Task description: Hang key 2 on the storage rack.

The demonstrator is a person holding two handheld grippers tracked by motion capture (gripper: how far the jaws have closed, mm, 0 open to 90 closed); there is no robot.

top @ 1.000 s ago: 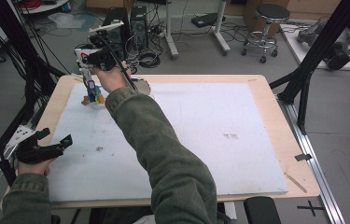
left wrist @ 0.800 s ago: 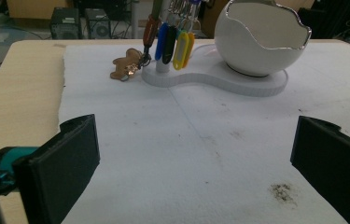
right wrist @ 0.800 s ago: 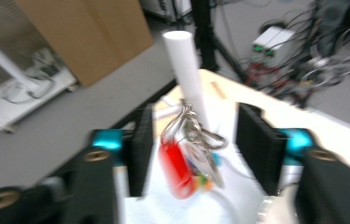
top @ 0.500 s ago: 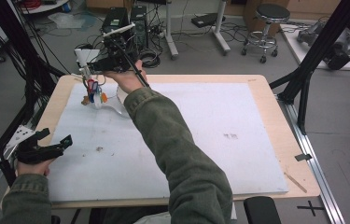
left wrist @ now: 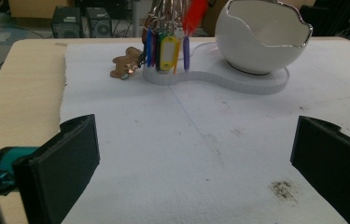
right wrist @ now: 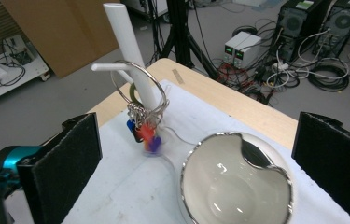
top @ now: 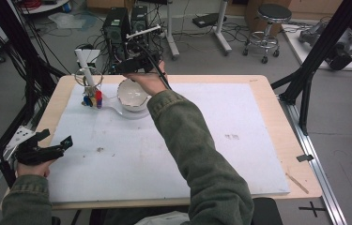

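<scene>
White foam mat (top: 239, 154) on wooden table (top: 277, 101); round stool (top: 275, 14); computer towers (top: 126, 21) behind

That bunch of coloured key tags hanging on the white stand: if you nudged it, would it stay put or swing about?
The key tags would probably swing: they hang loosely from a metal ring hooked over the white stand, and they look blurred in the right gripper view. The many separate tags would likely flop and splay rather than lift stiffly.

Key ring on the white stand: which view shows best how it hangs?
The right gripper view: the key ring hangs over the stand's side peg, tags dangling below. The left gripper view shows only the coloured tags, top cut off. In the high view the ring is small and distant.
</scene>
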